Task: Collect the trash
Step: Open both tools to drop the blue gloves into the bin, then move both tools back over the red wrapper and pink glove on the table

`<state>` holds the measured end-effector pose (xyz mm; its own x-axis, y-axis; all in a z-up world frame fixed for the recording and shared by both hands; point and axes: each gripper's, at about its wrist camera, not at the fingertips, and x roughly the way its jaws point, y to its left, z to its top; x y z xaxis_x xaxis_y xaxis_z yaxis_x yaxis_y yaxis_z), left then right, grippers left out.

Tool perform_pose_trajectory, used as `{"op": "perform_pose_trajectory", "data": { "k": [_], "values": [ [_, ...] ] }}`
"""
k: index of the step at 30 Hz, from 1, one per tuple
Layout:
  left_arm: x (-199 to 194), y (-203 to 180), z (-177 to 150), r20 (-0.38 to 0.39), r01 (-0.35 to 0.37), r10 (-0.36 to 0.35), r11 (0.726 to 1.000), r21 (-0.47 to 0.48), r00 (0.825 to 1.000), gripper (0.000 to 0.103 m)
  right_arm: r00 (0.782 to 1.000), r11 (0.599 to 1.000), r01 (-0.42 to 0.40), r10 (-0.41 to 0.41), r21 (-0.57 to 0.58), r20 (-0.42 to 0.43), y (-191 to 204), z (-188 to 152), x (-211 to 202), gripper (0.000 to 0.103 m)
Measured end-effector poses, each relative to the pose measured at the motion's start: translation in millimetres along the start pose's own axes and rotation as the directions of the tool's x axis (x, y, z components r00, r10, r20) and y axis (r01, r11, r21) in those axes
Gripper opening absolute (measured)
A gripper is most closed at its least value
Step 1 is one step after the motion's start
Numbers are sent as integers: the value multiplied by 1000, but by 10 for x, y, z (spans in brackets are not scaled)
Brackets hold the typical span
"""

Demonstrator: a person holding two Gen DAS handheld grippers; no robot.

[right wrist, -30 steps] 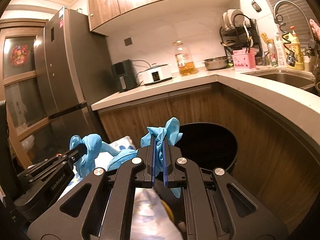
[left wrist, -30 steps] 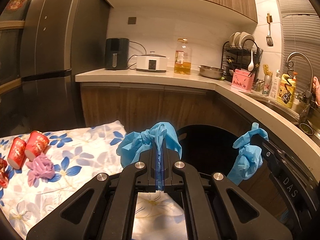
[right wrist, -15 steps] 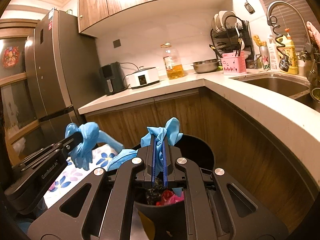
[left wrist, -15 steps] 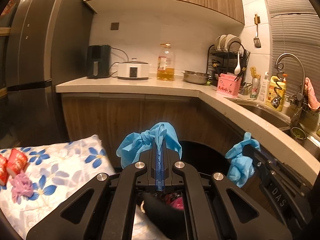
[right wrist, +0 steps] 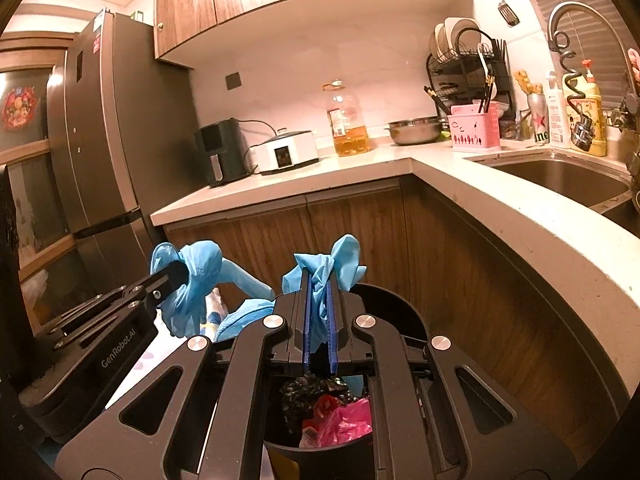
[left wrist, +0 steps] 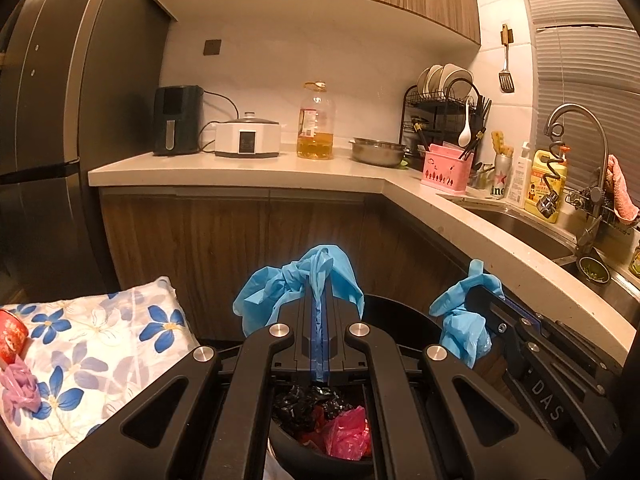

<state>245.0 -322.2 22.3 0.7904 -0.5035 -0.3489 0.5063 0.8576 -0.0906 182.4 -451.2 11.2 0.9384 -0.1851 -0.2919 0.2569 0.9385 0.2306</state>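
My left gripper (left wrist: 320,292) is shut on a crumpled blue glove (left wrist: 298,286) and holds it over the near rim of a black trash bin (left wrist: 400,312). My right gripper (right wrist: 319,280) is shut on a second blue glove (right wrist: 340,258) above the same bin (right wrist: 394,312). Each gripper shows in the other's view, the right one (left wrist: 480,300) with its glove (left wrist: 460,324) and the left one (right wrist: 176,276) with its glove (right wrist: 200,280). The bin holds black and pink bags (left wrist: 344,432), which also show in the right wrist view (right wrist: 336,420).
A floral cloth (left wrist: 104,344) at left carries a red cup (left wrist: 12,336) and a purple wad (left wrist: 18,388). A wooden counter (left wrist: 240,172) wraps behind and right of the bin, with a sink (right wrist: 560,176). A dark fridge (right wrist: 100,140) stands at left.
Both grippers moved with their gloves away from the floral cloth and over the bin. The bin's contents have come into view below the fingers.
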Motion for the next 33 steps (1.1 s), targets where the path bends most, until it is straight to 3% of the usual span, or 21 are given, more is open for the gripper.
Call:
{"op": "perform_pose_trajectory", "data": {
  "k": [10,16,21,28,33],
  "values": [
    [129,13,-37,-23,28,-28,999,21,999,1,1000,1000,7,-7,16,-13,-56,-8,131,10],
    [179,43,-51,-41,37,-36,999,17,998,2,1000,999,13,-12,34,-22,-106,-3,195,20],
    [235,77,-92,-63,26,-25,1000,16,998,18,1000,999,21,-20,40,-24,-143,-10,219,38],
    [228,167,-145,-70,8,-8,1000,-7,998,47,999,998,36,-34,56,-33,-189,-52,215,46],
    [134,268,-214,-67,-22,20,1000,-18,998,63,998,997,48,-46,60,-35,-201,-75,174,57]
  ]
}}
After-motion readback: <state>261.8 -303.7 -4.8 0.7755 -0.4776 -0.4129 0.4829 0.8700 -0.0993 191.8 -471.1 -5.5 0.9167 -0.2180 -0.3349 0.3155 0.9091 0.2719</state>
